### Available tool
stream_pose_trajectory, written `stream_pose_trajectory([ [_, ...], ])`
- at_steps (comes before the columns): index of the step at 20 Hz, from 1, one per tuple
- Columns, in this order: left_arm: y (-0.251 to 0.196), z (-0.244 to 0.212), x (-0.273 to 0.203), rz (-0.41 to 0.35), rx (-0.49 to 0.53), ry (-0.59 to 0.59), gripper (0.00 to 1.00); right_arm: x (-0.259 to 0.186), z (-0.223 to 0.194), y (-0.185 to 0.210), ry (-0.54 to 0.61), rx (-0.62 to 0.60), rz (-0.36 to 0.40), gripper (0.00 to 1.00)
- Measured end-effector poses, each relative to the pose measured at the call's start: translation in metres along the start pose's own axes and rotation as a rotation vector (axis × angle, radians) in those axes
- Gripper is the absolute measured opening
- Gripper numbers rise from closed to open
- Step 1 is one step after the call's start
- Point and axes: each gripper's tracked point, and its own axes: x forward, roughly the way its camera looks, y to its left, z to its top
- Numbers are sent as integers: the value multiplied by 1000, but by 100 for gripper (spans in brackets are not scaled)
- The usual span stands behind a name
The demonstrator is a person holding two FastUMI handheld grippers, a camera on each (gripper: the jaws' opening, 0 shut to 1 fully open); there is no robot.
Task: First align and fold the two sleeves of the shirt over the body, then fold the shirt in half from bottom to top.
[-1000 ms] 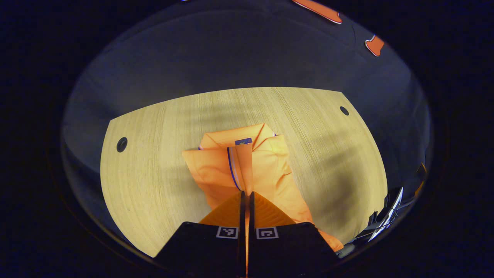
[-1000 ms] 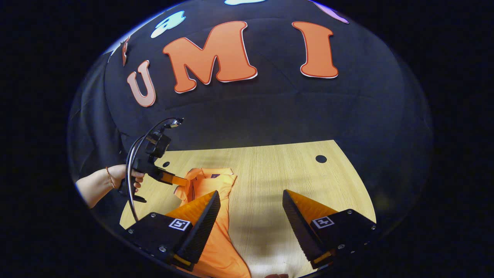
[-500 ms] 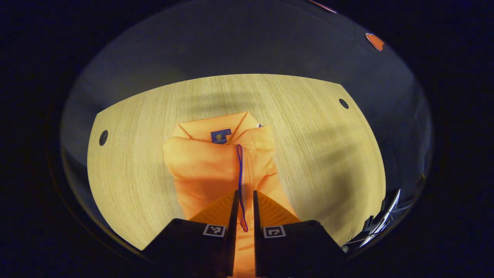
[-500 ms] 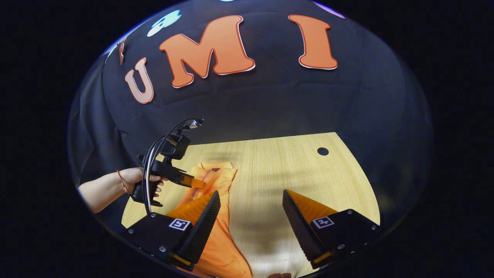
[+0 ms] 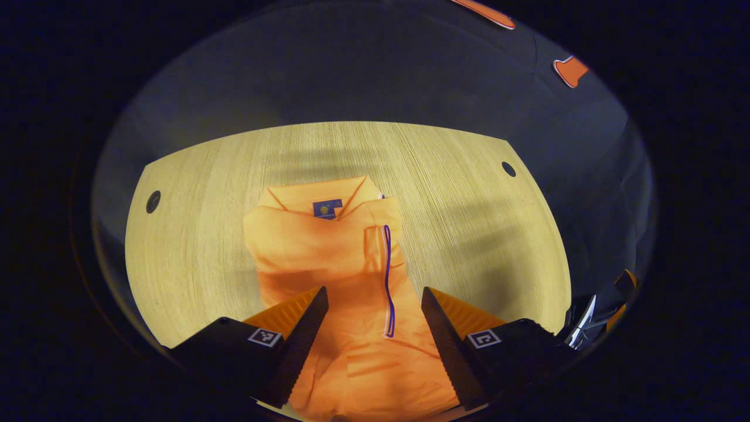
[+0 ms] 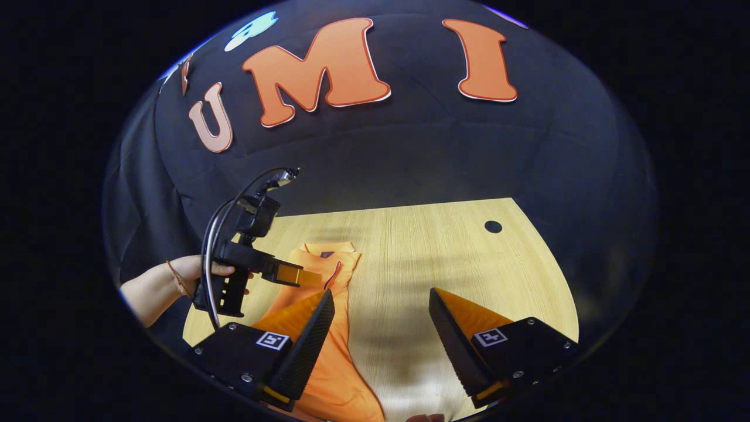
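An orange shirt (image 5: 328, 264) of soft, matte cloth is laid on a pale wooden table (image 5: 480, 234) with fine straight grain. Taking the shirt as landmark, in the left gripper view a round dark hole (image 5: 153, 201) is cut in the tabletop to its left and another hole (image 5: 508, 169) to its right. The garment is seen as a long, narrow shape with both sides folded inward over the body. A dark blue tag (image 5: 327, 207) is sewn inside the collar at its far end, and a thin blue and white trim line (image 5: 387, 281) runs along a folded sleeve edge on top. Shallow creases are seen across the fabric.

The left gripper (image 5: 374, 308) is held above the near part of the shirt with its ribbed, wedge-shaped fingers spread wide, nothing between them. The shirt's near end is cut off behind the fingers. In the right gripper view, the right gripper (image 6: 381, 308) is likewise spread, its gap over bare wood just right of the shirt (image 6: 334, 363); one finger overlaps the cloth in the picture, and contact cannot be judged. The left gripper (image 6: 310, 278) is seen farther off, held in a hand (image 6: 202, 271), with a looping cable. Its fingers are hard to make out there.
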Motion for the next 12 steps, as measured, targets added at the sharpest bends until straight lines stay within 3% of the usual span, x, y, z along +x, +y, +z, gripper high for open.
stream_pose_trajectory([
  [7,41,-31,-61,34,-50,-68,99,9,-16,32,55,-52,36,99],
  [12,76,-89,-87,88,-80,-45,99,19,-50,52,147,-104,48,99],
])
